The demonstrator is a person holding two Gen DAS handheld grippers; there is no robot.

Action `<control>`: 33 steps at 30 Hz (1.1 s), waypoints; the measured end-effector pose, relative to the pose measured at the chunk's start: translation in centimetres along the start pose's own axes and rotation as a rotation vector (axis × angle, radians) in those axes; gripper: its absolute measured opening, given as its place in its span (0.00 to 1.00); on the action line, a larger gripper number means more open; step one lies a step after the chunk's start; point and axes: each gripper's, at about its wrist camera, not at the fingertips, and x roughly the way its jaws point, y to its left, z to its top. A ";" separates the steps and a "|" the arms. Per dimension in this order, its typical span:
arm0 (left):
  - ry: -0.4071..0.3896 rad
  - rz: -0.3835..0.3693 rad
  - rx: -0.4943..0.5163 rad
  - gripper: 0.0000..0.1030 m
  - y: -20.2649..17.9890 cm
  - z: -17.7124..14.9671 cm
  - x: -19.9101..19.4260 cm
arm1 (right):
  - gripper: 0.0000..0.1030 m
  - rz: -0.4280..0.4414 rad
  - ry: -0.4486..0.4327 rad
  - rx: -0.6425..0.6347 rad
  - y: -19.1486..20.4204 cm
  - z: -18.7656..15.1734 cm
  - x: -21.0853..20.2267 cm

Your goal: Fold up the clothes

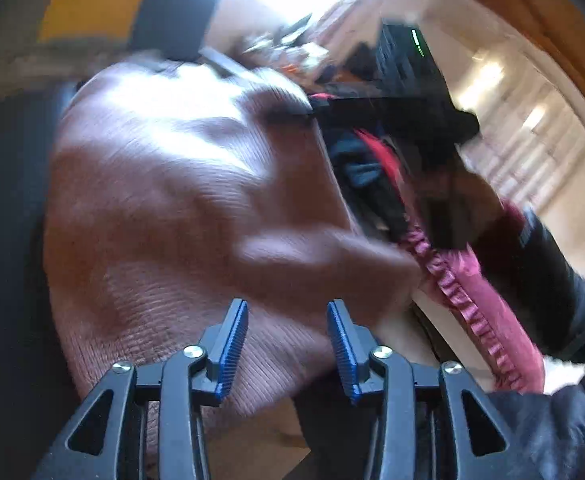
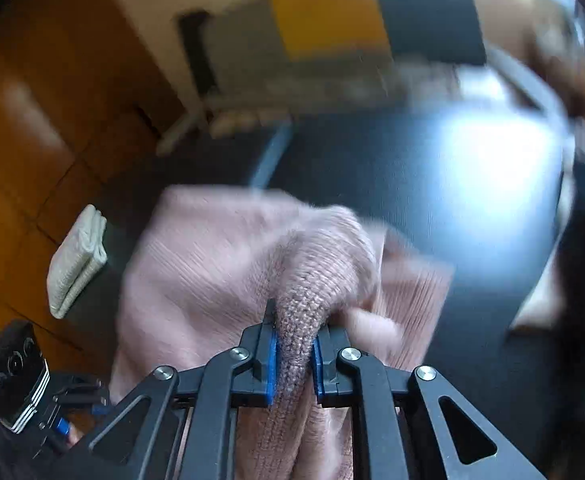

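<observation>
Right tool clamps a bunched fold of the pink sweater; left tool gapes empty. Knit soft, limp, stretchy: grip hem at 6 o'clock

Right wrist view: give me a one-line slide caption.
Right gripper pinches a bunched fold of the pink knit sweater above a dark table, with a folded white cloth at the table edge.

- A knit sweater lies on the counter, one fold between the right tongs.
- A folded cloth sits left of it — at the counter's edge.
</observation>
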 end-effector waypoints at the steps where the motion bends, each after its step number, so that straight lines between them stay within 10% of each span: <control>1: 0.015 0.010 0.022 0.43 -0.2 0.2 0.6 | 0.12 -0.025 -0.046 -0.047 0.7 1.1 -1.2; 8: 0.049 0.004 0.016 0.42 -0.3 0.6 2.2 | 0.12 -0.262 0.130 -0.152 -3.0 0.3 5.7; 20: -0.009 0.050 -0.011 0.43 0.8 3.7 2.2 | 0.39 -0.038 0.018 0.028 -6.8 -0.9 2.1; 24: -0.061 0.102 0.001 0.43 1.5 5.9 1.7 | 0.73 0.102 0.043 0.126 -5.9 -4.9 -1.4; 32: -0.150 0.215 0.053 0.43 2.0 9.7 0.7 | 0.71 0.162 0.107 0.274 -4.6 -13.6 -3.1; 33: -0.156 0.234 0.075 0.43 1.9 9.8 0.3 | 0.59 0.123 0.114 0.232 -3.9 -13.1 -2.7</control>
